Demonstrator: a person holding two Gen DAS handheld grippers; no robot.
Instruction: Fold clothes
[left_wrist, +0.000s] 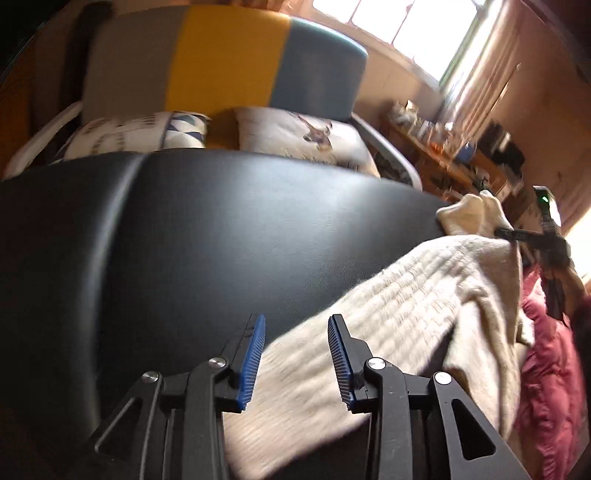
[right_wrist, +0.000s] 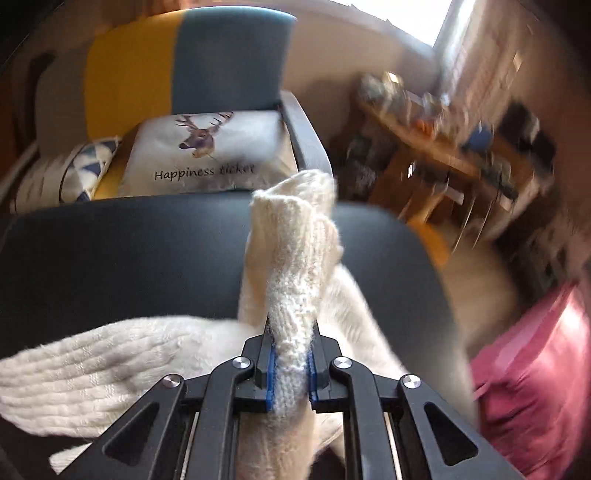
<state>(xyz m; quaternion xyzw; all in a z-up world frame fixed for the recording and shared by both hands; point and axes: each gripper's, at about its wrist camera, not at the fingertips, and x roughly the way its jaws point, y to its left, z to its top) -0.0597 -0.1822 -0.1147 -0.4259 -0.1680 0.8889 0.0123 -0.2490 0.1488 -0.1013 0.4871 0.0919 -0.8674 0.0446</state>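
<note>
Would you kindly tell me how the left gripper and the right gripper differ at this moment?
The left gripper is open, while the right gripper is shut on a bunched part of the cream knit sweater. The left grips nothing, with knit lying beneath it; the right lifts its fold above the black surface. Both have black frames and blue pads.

Black padded surface (left_wrist: 229, 236) w/ seam; cream knit sweater (left_wrist: 406, 317) draped over right part.
</note>
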